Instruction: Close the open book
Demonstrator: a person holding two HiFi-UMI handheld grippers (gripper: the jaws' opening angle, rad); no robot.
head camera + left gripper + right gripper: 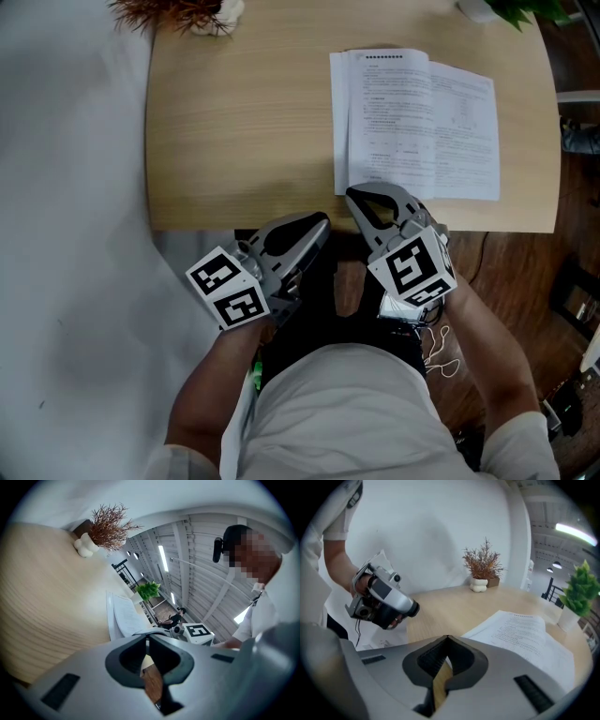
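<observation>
1. We found the open book (412, 122) lying flat on the right half of the pale wooden surface (234, 122), its printed pages facing up. Its near edge lay close to the near edge of the surface. The left pages stood slightly higher than the right ones, and the spine ran away from the person.
2. The right gripper (354, 195) pointed down and forward, with its tip at the near-left corner of the book. We could not tell from any view whether the tip touched the paper. In the right gripper view the jaws were together with nothing between them. Only a sliver of wood showed through the gap behind them, and the printed page lay just to the right.
3. The left gripper (319, 223) was held nearly level, off the near edge of the surface and above the person's lap. Its tip sat at the surface edge, well to the left of the book and apart from it. In the left gripper view the jaws were likewise together and empty.
4. The two grippers sat side by side, near each other but not touching, with their marker cubes turned toward the person.
5. A dried reddish plant in a white vase (187, 14) stood at the far-left corner of the surface. A green plant (525, 9) stood at the far-right corner. Both were well apart from the book.
6. The book was still open.
</observation>
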